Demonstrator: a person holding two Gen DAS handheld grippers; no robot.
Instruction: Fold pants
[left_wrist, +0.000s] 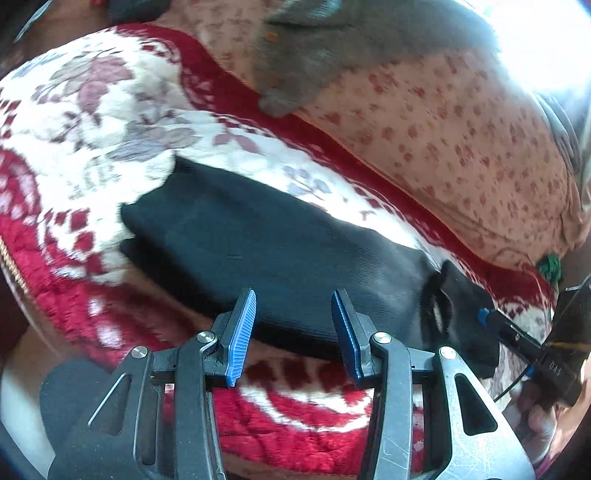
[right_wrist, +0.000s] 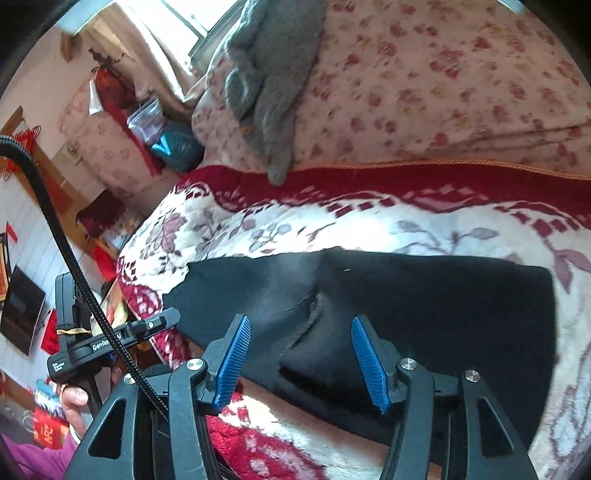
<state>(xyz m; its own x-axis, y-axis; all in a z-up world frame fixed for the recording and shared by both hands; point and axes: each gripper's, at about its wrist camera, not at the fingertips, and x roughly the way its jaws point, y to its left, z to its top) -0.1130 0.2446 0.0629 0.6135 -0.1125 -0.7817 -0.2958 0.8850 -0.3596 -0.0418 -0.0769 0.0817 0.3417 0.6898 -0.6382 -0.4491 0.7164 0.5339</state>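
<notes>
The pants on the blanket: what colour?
Black pants, clearest in the right wrist view.

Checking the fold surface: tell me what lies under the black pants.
The black pants lie folded on a red-and-white floral blanket, which shows all around them. Whatever is beneath the blanket, or between the pants' layers, is covered.

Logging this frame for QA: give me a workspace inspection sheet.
Surface: red and white floral blanket over a bed.
Job's things: black pants, folded into a flat block on the blanket.
Clutter: grey garment lying on the pink floral quilt behind.
Grippers: left gripper open, nothing between pads; right gripper open above the pants, nothing held.
Cables: black ribbed cable beside the left gripper.
Surroundings: bright window, cluttered room.
</notes>
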